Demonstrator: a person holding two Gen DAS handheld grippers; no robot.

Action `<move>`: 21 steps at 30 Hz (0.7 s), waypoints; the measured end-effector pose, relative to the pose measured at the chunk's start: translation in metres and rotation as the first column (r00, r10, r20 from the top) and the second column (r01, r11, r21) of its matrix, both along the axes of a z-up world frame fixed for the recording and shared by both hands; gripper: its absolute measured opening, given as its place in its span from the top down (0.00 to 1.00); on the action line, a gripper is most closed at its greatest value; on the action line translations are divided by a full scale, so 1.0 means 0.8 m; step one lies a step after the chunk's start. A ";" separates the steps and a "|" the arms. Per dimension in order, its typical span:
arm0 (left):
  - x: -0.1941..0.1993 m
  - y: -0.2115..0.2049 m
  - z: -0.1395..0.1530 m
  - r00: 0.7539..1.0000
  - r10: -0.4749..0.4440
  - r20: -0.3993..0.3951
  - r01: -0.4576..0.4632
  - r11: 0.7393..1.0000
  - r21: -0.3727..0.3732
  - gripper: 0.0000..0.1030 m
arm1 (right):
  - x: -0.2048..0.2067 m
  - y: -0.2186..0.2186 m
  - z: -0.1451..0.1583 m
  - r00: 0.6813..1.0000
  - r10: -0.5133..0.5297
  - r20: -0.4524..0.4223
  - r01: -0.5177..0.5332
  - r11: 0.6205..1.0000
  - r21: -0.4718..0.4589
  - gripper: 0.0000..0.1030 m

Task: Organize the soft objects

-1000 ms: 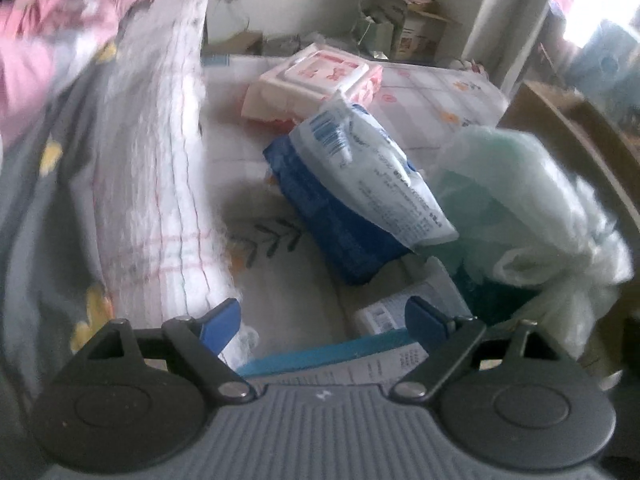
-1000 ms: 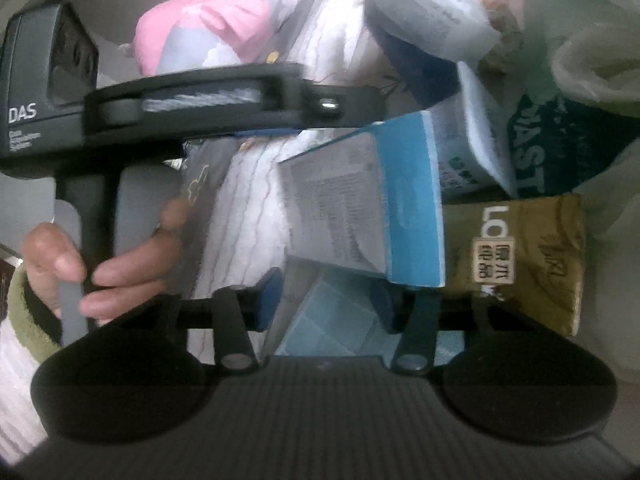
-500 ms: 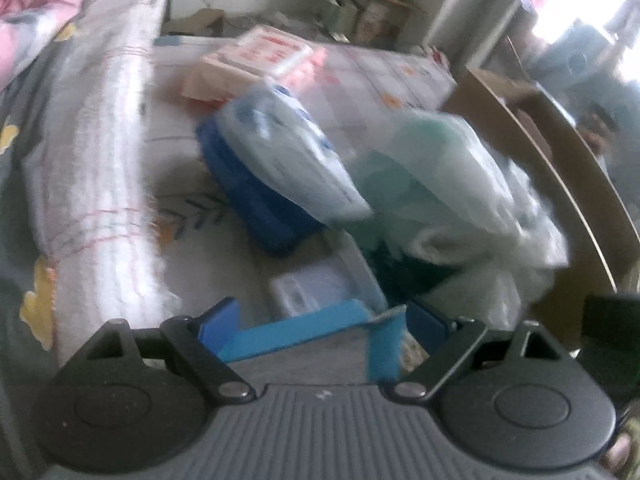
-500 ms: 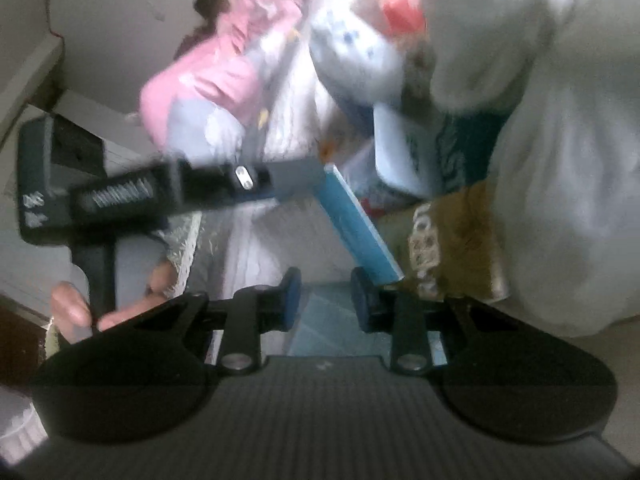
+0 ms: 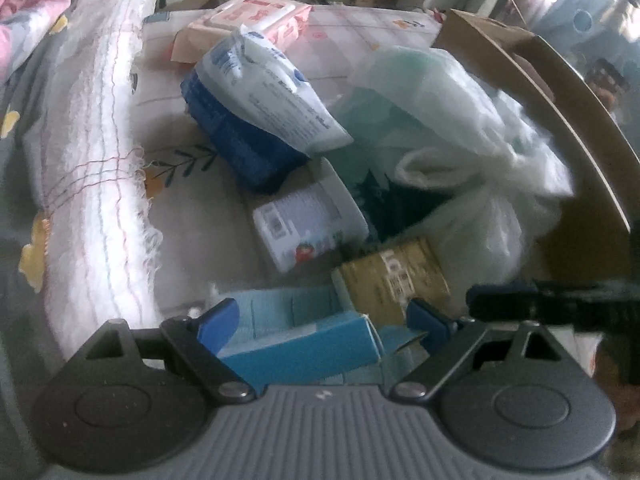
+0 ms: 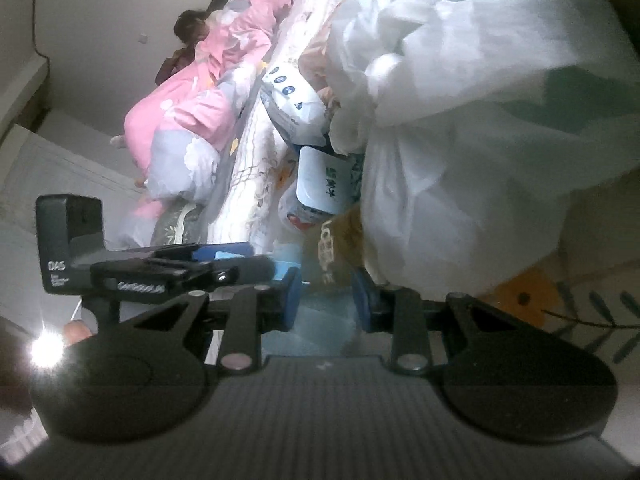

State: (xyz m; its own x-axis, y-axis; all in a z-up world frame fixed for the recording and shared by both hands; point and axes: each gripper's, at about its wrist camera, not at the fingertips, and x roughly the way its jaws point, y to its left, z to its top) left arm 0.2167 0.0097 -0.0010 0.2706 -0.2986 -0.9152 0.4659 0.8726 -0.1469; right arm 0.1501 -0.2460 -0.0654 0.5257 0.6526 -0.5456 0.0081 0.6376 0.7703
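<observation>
Clutter covers the patterned bed sheet (image 5: 192, 216): a blue-and-white soft pack (image 5: 260, 92) leans near the middle, a pink wipes pack (image 5: 256, 16) lies behind it, and a big knotted white plastic bag (image 5: 460, 128) bulges to the right against a cardboard box (image 5: 560, 92). Closer in sit a small white labelled packet (image 5: 308, 224) and a gold packet (image 5: 394, 280). The left gripper (image 5: 324, 322) has its blue pads spread wide around a light blue carton (image 5: 300, 344); whether they actually press it I cannot tell. The right gripper (image 6: 326, 298) has just been narrowing, a pale blue packet (image 6: 320, 328) sitting between its pads; I cannot tell if they touch it
</observation>
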 end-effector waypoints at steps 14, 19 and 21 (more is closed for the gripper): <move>-0.161 -0.016 -0.006 0.969 -0.008 0.245 -0.034 0.986 0.163 0.04 | 0.015 0.049 0.026 0.980 0.200 0.026 -0.199 0.980 -0.022 0.71; -0.186 0.009 0.000 0.936 0.201 0.288 -0.220 0.975 0.036 0.06 | 0.056 0.112 0.050 0.932 0.357 0.053 -0.350 0.930 -0.110 0.67; -0.184 0.019 -0.002 0.919 0.266 0.290 -0.276 0.961 -0.007 0.07 | 0.078 0.141 0.052 0.917 0.397 0.044 -0.388 0.912 -0.136 0.62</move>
